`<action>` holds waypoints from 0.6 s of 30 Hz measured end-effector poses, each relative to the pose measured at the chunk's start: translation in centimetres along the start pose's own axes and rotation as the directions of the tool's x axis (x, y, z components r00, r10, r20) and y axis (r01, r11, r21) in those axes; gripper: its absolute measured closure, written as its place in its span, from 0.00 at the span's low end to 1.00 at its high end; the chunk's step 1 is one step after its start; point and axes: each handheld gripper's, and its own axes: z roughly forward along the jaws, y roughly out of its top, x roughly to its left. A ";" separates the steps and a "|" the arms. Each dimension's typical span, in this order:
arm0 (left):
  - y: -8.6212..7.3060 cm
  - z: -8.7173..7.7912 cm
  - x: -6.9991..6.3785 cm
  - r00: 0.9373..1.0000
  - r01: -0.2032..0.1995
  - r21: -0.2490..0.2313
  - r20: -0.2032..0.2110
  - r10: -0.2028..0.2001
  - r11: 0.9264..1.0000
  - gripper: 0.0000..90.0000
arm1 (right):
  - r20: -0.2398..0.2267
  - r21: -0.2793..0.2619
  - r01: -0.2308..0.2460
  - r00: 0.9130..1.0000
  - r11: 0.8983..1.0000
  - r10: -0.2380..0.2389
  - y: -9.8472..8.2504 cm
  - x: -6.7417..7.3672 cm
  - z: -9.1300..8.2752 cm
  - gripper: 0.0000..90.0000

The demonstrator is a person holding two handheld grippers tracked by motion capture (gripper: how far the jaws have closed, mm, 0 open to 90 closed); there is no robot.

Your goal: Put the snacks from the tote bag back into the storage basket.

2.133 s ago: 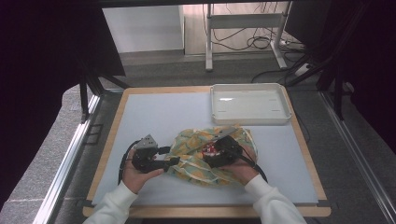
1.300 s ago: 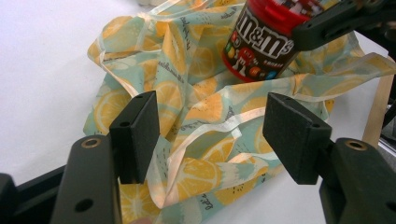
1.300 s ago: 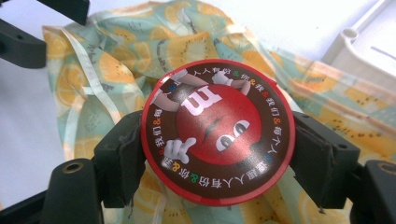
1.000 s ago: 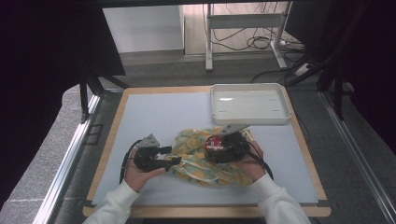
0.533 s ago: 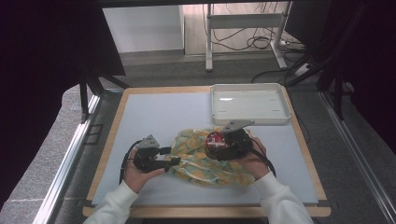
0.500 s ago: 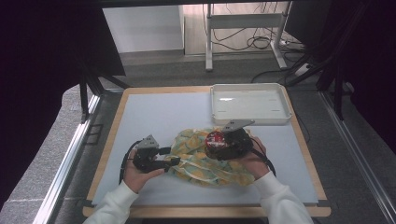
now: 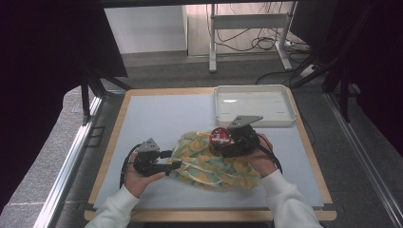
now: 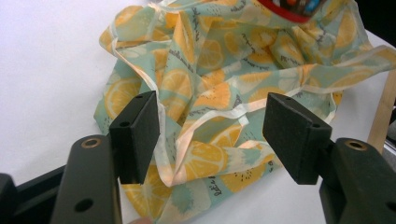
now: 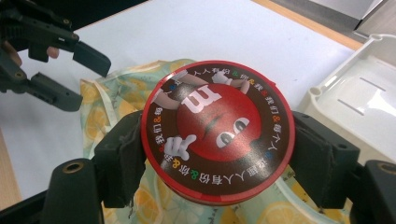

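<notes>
A round red candy tin [image 9: 217, 128] with a cartoon face on its lid sits between the pads of my right gripper [image 9: 219, 154], which is shut on its rim. In the high view the tin [image 7: 220, 136] hangs just above a crumpled cloth bag [image 7: 214, 164] printed with orange slices, the right gripper [image 7: 222, 143] around it. My left gripper [image 7: 173, 165] rests at the bag's left edge. In the left gripper view its jaws [image 8: 210, 135] stand wide apart over the cloth [image 8: 219, 70] and its pale trim, the pads not pressing on it.
An empty white tray [image 7: 278, 119] stands at the back right of the light mat, close behind the right hand. In the right gripper view the tray [image 9: 359, 93] is at the right edge. A wooden border frames the table.
The right gripper has risen a little with the tin, up off the cloth bag and slightly toward the tray. The left gripper has stayed put.
</notes>
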 end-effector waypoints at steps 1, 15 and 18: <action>0.0 0.0 0.0 1.000 0.001 -0.001 0.000 -0.001 1.000 0.40 | -0.001 -0.006 -0.002 1.000 1.000 0.002 0.1 -0.1 -0.1 0.28; 0.5 0.3 -0.1 1.000 0.007 -0.003 0.003 -0.007 1.000 0.40 | 0.012 -0.067 -0.019 1.000 0.998 0.020 1.5 -1.4 -2.0 0.28; 0.5 0.4 -0.2 1.000 0.006 0.000 0.005 -0.006 1.000 0.40 | 0.037 -0.084 -0.015 0.999 0.996 0.018 2.2 -2.0 -2.7 0.28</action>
